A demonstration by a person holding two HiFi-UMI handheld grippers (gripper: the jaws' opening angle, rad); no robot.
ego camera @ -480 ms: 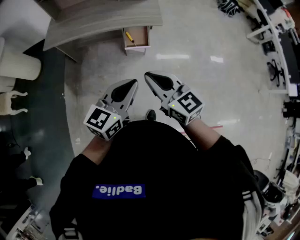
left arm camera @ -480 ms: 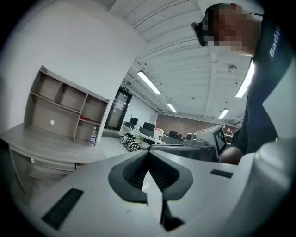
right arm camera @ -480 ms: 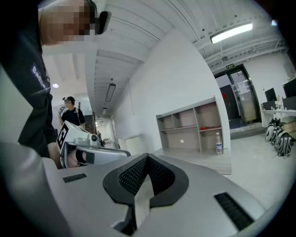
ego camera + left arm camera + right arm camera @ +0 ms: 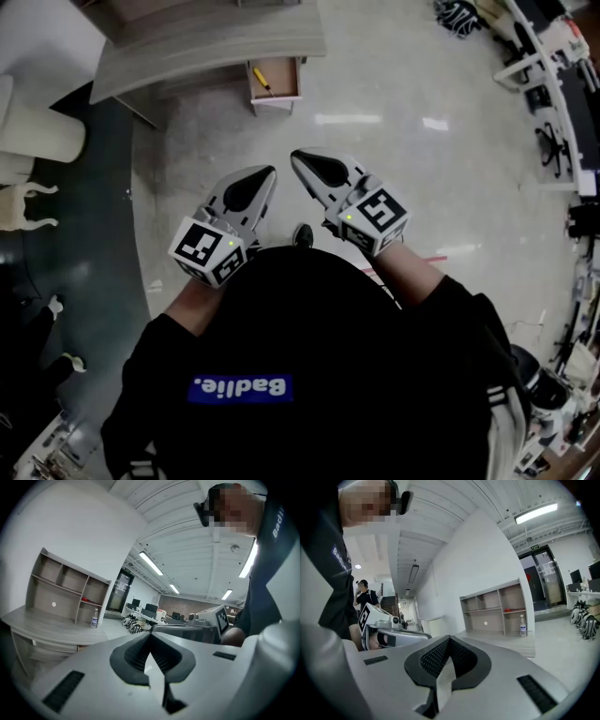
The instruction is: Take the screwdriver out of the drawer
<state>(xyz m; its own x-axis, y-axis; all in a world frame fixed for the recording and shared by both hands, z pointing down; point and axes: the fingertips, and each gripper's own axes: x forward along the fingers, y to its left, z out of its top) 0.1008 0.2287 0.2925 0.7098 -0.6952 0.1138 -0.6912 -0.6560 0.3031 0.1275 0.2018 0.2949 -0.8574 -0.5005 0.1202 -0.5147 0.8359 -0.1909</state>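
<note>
A small white drawer (image 4: pixel 275 97) stands pulled out from under the grey wooden desk (image 4: pixel 206 42) at the top of the head view. A yellow-handled screwdriver (image 4: pixel 262 80) lies inside it. Both grippers are held close to my body, well short of the drawer and pointing toward it. My left gripper (image 4: pixel 269 171) is shut with nothing in it, its jaws meeting at the tip (image 4: pixel 151 634). My right gripper (image 4: pixel 295 155) is beside it, also shut and empty (image 4: pixel 450 638). The screwdriver does not show in either gripper view.
A shelf unit (image 4: pixel 65 592) (image 4: pixel 497 606) stands on the desk with a water bottle (image 4: pixel 94 618) (image 4: pixel 523 625) beside it. Pale glossy floor (image 4: pixel 394 169) lies between me and the drawer, dark carpet (image 4: pixel 84 234) at the left. Office chairs and desks (image 4: pixel 553 112) line the right.
The whole head view has slid down a little. Both grippers keep the same pose, shut and side by side.
</note>
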